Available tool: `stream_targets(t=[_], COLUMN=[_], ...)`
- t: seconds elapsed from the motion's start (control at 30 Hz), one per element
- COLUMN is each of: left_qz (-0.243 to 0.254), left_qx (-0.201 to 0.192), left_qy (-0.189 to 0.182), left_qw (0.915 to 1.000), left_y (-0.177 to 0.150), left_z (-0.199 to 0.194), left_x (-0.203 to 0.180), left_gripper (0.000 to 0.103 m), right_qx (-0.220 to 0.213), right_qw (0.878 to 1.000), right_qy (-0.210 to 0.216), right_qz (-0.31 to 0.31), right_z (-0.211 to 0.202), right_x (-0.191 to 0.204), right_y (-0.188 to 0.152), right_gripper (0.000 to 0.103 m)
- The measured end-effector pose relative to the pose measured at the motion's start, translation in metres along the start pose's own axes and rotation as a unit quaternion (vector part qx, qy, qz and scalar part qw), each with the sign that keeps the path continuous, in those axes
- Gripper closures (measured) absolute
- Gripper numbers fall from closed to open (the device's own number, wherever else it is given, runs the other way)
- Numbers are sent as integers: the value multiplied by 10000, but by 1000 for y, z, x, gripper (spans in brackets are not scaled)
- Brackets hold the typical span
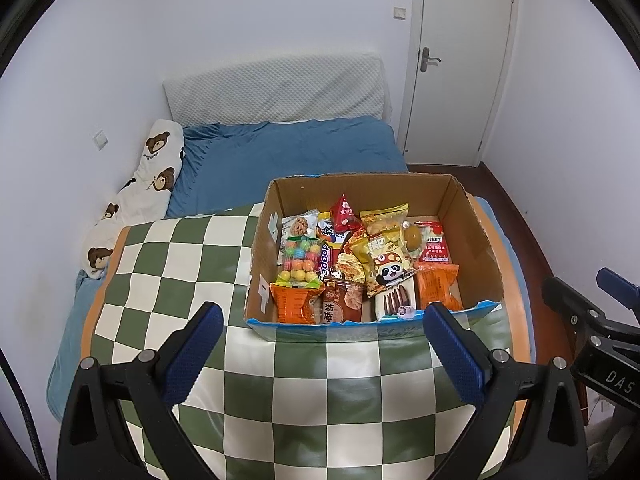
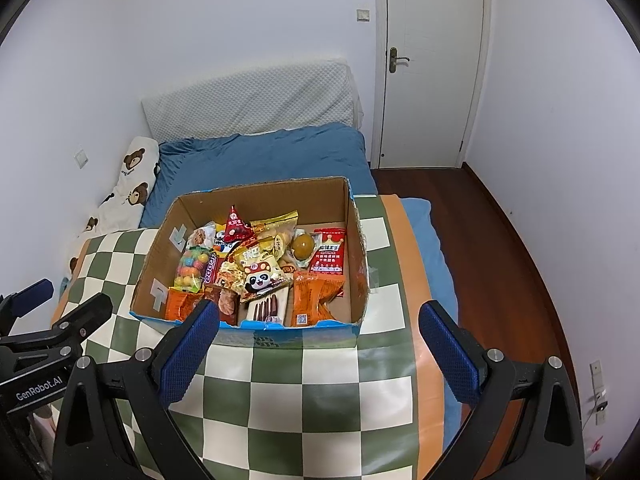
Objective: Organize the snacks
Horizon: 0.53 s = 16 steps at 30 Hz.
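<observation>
box [image 1: 472,236]: lower snacks buried | packet print [image 2: 329,258]: too small

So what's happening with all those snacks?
A person holds two grippers, and both the left gripper and the right gripper hover open over the checkered cloth, just in front of a cardboard box full of snack packets. Neither grips anything; the panda bag lies on top of the pile.

Both wrist views look down-forward, near; share snack box [image 1: 474,236] [image 2: 256,196] on checkered cloth [image 1: 180,264].
</observation>
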<state>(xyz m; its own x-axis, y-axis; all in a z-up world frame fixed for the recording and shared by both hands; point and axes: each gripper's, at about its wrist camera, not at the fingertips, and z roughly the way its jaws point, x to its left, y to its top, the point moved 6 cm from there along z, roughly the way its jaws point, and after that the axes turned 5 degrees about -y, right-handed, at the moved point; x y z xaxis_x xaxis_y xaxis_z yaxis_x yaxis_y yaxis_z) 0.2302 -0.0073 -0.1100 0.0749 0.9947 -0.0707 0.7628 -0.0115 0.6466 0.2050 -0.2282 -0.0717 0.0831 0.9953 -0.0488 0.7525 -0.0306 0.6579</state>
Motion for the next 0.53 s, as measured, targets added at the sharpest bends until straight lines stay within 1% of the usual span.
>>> stream_targets(t=[0.53], left_qz=[-14], left_qx=[-40], left_qy=[7], left_qw=[10000], left_y=[5], left_z=[-3], left_x=[-1], left_gripper=[1], right_qx=[-4], right_qw=[10000], right_qy=[2], right_qz=[37], right_z=[-5], right_x=[-2], right_y=[-4], right_gripper=[1])
